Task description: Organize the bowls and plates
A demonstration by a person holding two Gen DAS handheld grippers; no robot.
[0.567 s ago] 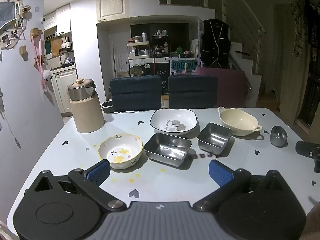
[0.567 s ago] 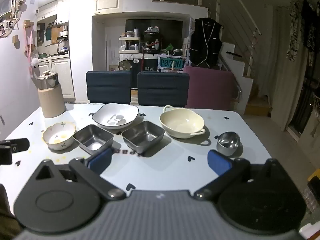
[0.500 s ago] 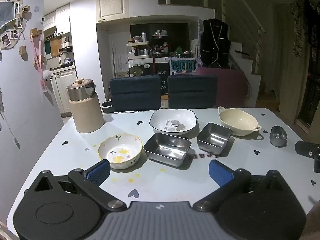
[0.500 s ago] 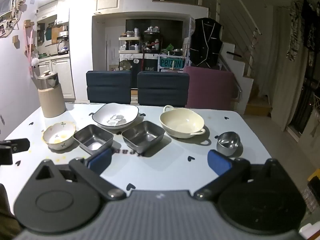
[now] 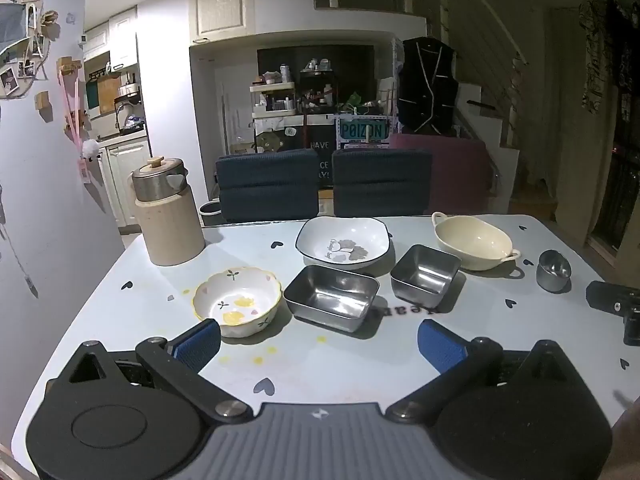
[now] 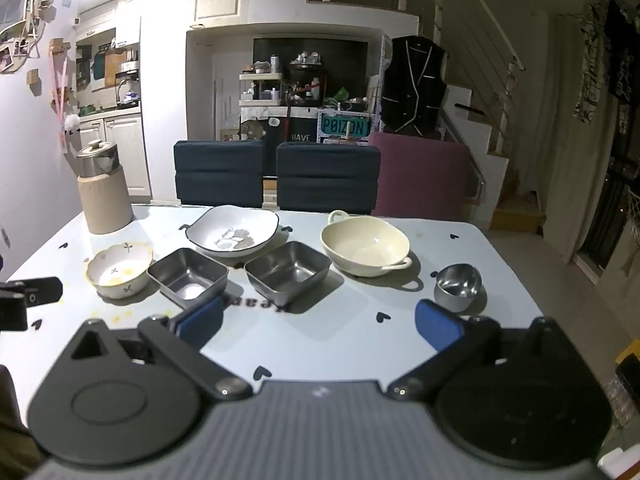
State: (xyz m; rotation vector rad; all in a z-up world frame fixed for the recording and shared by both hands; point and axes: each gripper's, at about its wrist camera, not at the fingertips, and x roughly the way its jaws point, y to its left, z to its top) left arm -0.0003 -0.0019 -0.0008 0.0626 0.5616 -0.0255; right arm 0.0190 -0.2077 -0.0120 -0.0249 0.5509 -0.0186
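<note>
Left wrist view: my left gripper (image 5: 318,338) hangs over the near edge of the tabletop (image 5: 480,352), jaws wide apart, nothing between the blue pads. The flowered bowl (image 5: 237,301) sits just beyond my left pad, toward the near left corner; the rectangular steel tray (image 5: 331,295) lies just beside it, nearer the middle, and the square steel dish (image 5: 425,274) comes next. Behind them, toward the far edge, are the white plate with a leaf print (image 5: 343,242) and the cream two-handled bowl (image 5: 473,241). The small steel cup (image 5: 553,265) stands toward the right edge. The canister (image 5: 167,218) occupies the far left corner. Nothing is stacked yet. Right wrist view: my right gripper (image 6: 319,322) is likewise spread wide and empty, over the near edge, with the steel cup (image 6: 457,285) just beyond its right pad and the square dish (image 6: 287,271) ahead of the left pad. The cream bowl (image 6: 366,245) sits between the two, farther back. Judgement: the ceramics look glazed, stiff, fairly heavy and chippable, so I would pinch across a rim wall and set them down gently; the cream bowl's loop handles look too slight to trust. The steel pieces look light, rigid and slick; grip a side wall squarely, or they may twist.
</note>
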